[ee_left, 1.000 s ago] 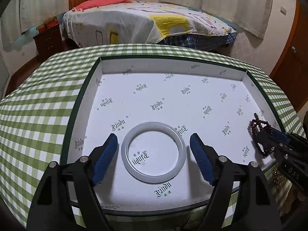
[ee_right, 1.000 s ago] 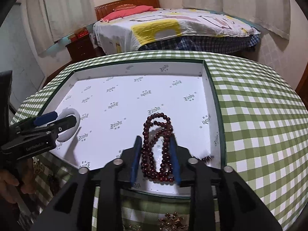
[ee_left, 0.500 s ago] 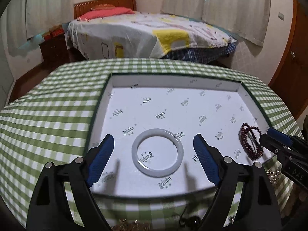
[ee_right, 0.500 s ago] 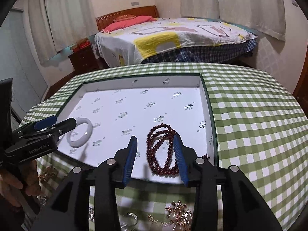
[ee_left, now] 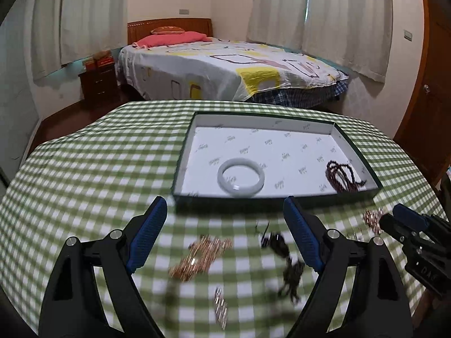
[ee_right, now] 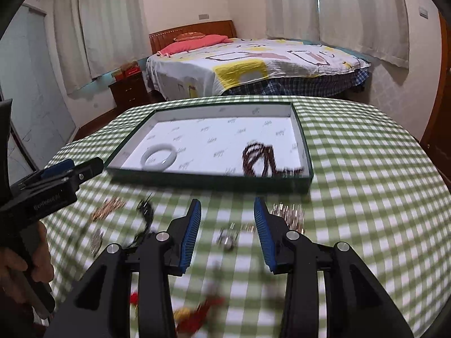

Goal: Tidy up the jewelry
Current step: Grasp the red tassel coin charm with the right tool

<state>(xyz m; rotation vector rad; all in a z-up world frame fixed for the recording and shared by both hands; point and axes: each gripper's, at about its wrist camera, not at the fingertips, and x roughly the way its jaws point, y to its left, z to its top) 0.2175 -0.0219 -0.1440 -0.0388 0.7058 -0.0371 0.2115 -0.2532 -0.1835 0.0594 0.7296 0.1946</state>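
A shallow dark green tray (ee_left: 253,204) with white printed lining sits on the checked cloth. Inside it lie a white bangle (ee_left: 241,181) on the left and a dark red bead string (ee_left: 342,178) on the right. My left gripper (ee_left: 224,200) hovers open in front of the tray, over a gold chain (ee_left: 203,256) and a black piece (ee_left: 282,250); nothing is between its fingers. In the right wrist view the tray (ee_right: 211,178), bangle (ee_right: 159,157) and beads (ee_right: 262,159) lie ahead. My right gripper (ee_right: 227,202) is open and empty above a small silver piece (ee_right: 228,238).
More loose jewellery lies blurred on the cloth: a silver piece (ee_left: 221,308), a rose-gold cluster (ee_right: 290,215) and something red (ee_right: 203,312) near the front edge. A person's hand (ee_right: 17,267) holds the left gripper. A bed (ee_left: 225,67) stands beyond the table.
Both grippers drew back and upward out of the tray. The bangle and the bead string stayed lying inside it. Loose jewellery on the cloth came into view under the fingers.
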